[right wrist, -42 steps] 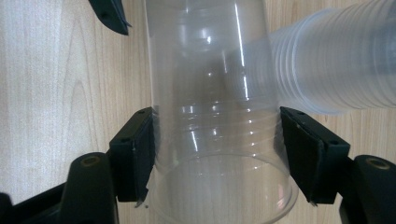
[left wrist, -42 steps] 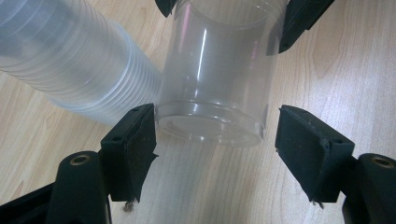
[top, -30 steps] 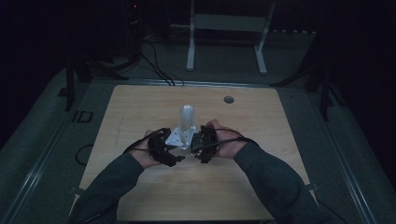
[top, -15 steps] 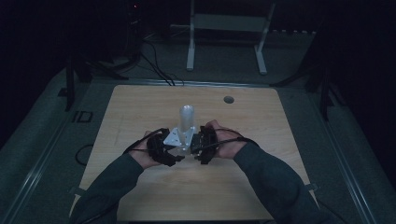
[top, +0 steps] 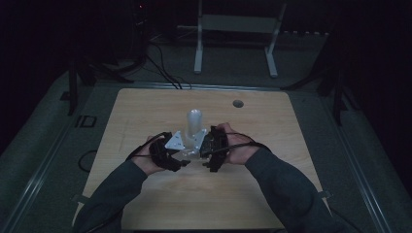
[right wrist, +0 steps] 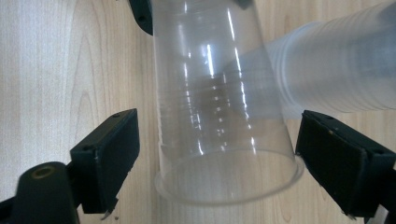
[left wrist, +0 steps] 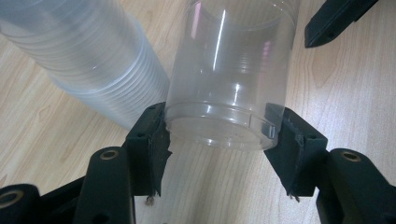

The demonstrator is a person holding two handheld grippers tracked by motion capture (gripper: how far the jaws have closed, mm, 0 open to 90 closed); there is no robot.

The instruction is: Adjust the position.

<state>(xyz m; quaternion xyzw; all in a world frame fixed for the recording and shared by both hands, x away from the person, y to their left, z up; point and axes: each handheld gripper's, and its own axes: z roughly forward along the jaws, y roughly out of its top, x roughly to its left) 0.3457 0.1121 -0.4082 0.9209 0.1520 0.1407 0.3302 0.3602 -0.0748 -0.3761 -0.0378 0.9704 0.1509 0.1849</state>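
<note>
No text, label, brand, number or sign can be read in any of the views. The clear cup [left wrist: 229,79], the stack of cups [left wrist: 88,60] and the wooden surface [top: 145,111] are seen to be unmarked.

The stack of cups [top: 194,124] stands just behind the two grippers, blocking the way forward. Bare table [top: 141,111] lies open on both sides and toward the person.

Left hand-held gripper [left wrist: 217,140] clamped, right hand-held gripper [right wrist: 212,154] jaws just opened wide.
</note>
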